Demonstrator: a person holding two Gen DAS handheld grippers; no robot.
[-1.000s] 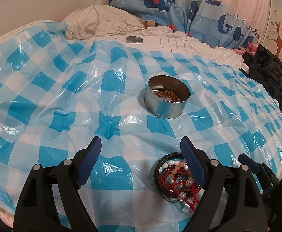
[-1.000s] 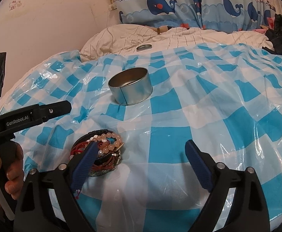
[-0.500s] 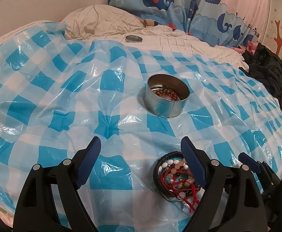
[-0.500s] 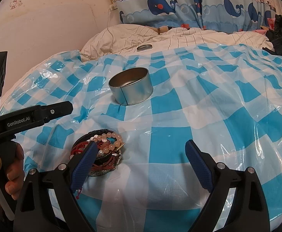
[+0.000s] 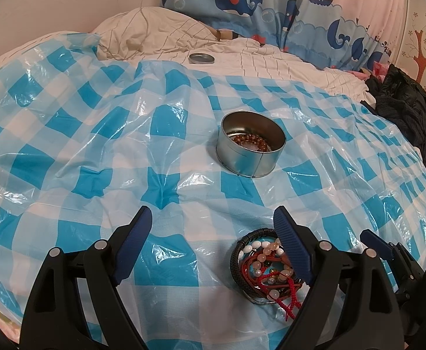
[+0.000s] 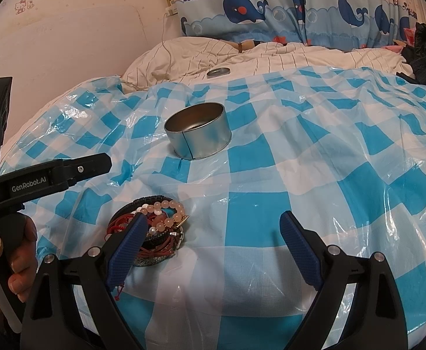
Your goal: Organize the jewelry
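1. The pile of bracelets [image 5: 266, 271] is partly hidden in both views: in the left wrist view the right finger of the left hand-held gripper [image 5: 213, 250] covers its right side, and in the right wrist view the left finger of the right hand-held gripper [image 6: 213, 250] covers its near left part. How many bracelets lie in the heap cannot be made out.
2. The pile sits on the bed, on the blue-and-white checked plastic sheet [image 5: 75, 151], towards the near edge. It mixes a black braided band, pale round beads, red knotted cord and small pearl-like beads, tangled over a shallow round dish whose rim is barely seen.
3. Both hand-held grippers are spread wide with nothing between their ribbed blue pads.
4. The round metal tin [image 5: 250, 151] stands upright in the middle of the sheet, well apart from the pile. Its wall is smooth and shiny with a vertical seam.
5. Only the left wrist view looks into the tin, showing a brown beaded bracelet [image 5: 249, 140] inside; the right wrist view shows only the tin's [image 6: 198, 134] dull inner wall.
6. A flat metal lid [image 5: 201, 58] lies at the sheet's far edge on striped white bedding.
7. Only the right wrist view shows the person's left hand [image 6: 5, 262] on the handle, cut off by the frame.
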